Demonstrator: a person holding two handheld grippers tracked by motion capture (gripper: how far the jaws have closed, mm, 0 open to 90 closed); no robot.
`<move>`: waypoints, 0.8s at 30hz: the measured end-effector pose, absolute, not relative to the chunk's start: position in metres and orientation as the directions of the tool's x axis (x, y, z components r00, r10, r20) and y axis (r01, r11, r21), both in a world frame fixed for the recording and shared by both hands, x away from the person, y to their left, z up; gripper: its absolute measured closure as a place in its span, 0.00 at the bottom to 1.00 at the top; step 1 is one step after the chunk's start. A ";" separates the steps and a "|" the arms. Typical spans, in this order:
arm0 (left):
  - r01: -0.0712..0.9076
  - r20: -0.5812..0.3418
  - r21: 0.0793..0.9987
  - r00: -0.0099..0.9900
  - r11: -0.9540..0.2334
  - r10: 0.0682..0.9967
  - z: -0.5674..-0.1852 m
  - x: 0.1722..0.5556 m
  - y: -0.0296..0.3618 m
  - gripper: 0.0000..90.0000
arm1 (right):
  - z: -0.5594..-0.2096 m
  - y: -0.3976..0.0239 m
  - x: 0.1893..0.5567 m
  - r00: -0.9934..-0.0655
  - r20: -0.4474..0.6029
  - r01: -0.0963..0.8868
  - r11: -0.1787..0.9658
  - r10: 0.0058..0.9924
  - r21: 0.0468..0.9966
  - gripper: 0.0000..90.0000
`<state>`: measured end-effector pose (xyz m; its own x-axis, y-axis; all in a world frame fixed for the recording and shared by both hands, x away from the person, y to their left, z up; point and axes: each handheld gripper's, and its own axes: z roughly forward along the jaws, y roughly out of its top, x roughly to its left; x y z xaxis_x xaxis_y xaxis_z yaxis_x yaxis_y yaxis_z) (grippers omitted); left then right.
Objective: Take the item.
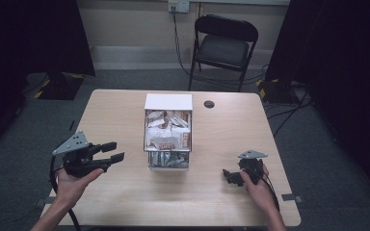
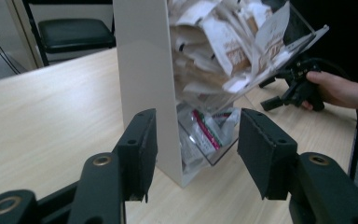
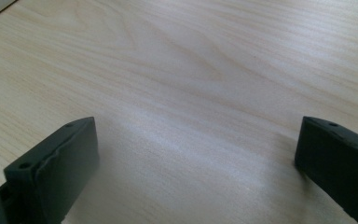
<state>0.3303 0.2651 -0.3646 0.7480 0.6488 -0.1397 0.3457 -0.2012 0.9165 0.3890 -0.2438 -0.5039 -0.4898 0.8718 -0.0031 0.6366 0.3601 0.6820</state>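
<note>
**Left hand-held gripper facing the sachet dispenser**

The sachet dispenser (image 1: 168, 132), a tall white-sided box with a clear front full of paper packets, stands upright at the middle of the counter (image 1: 115, 202); its long axis is vertical, its open tray (image 2: 209, 140) at the bottom facing the person. It lies to the right of the left hand-held gripper (image 1: 116, 150), which hangs above the counter with jaws aimed at it, standing partly apart, nothing between them. The right hand-held gripper (image 1: 229, 176) rests low on the counter, about as far off on the other side, jaws wide and empty, pointing toward the dispenser's base. The left appears the better placed to reach the tray.
</note>
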 end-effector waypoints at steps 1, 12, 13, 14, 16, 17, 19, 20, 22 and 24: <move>0.342 -0.146 0.920 0.750 -0.190 0.645 -0.362 0.331 0.264 0.53 | -0.504 -0.244 0.389 -0.490 -0.003 0.637 0.360 0.872 0.682 0.00; 0.310 -0.144 0.935 0.777 -0.173 0.613 -0.341 0.329 0.242 0.51 | -0.504 -0.244 0.389 -0.490 -0.003 0.637 0.360 0.872 0.682 0.00; 0.300 -0.134 0.937 0.782 -0.179 0.609 -0.339 0.329 0.239 0.51 | -0.504 -0.244 0.389 -0.490 -0.003 0.637 0.360 0.872 0.682 0.00; 0.291 -0.121 0.938 0.784 -0.188 0.609 -0.336 0.329 0.236 0.51 | -0.504 -0.244 0.389 -0.491 -0.004 0.635 0.361 0.871 0.683 0.00; 0.284 -0.115 0.938 0.797 -0.200 0.593 -0.333 0.331 0.230 0.53 | -0.504 -0.244 0.389 -0.490 -0.003 0.637 0.360 0.872 0.682 0.00; 0.288 -0.126 0.938 0.801 -0.192 0.585 -0.331 0.333 0.228 0.58 | -0.504 -0.244 0.389 -0.490 -0.003 0.637 0.360 0.872 0.682 0.00; 0.293 -0.142 0.939 0.804 -0.178 0.577 -0.327 0.336 0.224 0.60 | -0.504 -0.244 0.389 -0.491 -0.004 0.636 0.361 0.871 0.682 0.00; 0.285 -0.136 0.942 0.807 -0.178 0.574 -0.325 0.337 0.221 0.60 | -0.504 -0.244 0.389 -0.490 -0.003 0.637 0.360 0.872 0.682 0.00; 0.283 -0.139 0.942 0.816 -0.178 0.561 -0.323 0.340 0.215 0.60 | -0.504 -0.244 0.389 -0.491 -0.004 0.636 0.361 0.871 0.682 0.00; 0.275 -0.132 0.944 0.821 -0.183 0.555 -0.320 0.341 0.208 0.60 | -0.504 -0.244 0.389 -0.491 -0.003 0.636 0.361 0.871 0.682 0.00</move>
<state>0.3415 0.2084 -0.3200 0.8213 0.5551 -0.1316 0.2747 -0.1826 0.9440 0.3891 -0.2439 -0.5039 -0.4909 0.8712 -0.0035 0.6357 0.3609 0.6823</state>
